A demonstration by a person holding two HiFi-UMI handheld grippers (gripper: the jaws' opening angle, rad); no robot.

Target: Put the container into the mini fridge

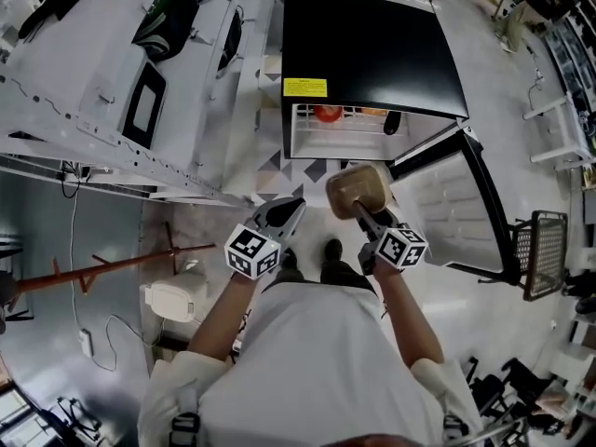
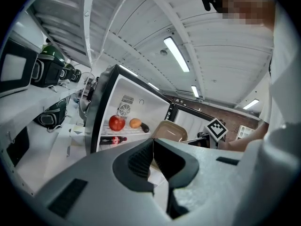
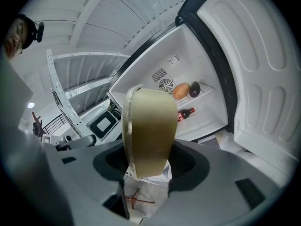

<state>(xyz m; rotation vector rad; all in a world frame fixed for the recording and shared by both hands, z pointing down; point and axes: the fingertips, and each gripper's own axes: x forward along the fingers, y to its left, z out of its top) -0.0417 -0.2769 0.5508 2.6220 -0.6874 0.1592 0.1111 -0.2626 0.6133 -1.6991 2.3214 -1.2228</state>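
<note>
The black mini fridge (image 1: 372,54) stands on the floor ahead with its door (image 1: 447,208) swung open to the right. My right gripper (image 1: 361,210) is shut on a tan lidded container (image 1: 357,189), held on edge in front of the open compartment. In the right gripper view the container (image 3: 149,131) stands upright between the jaws of the right gripper (image 3: 150,164). My left gripper (image 1: 293,208) hangs beside it, shut and empty; in its own view the left gripper (image 2: 151,147) has its tips touching, and the container (image 2: 168,132) shows beyond them.
On the fridge shelf (image 1: 340,124) lie a red apple (image 2: 116,123), an orange (image 2: 135,123) and a dark fruit (image 2: 144,127), with a cola bottle (image 2: 113,140) lying below. A white workbench (image 1: 102,73) with appliances runs along the left. A wire basket (image 1: 545,250) stands right of the door.
</note>
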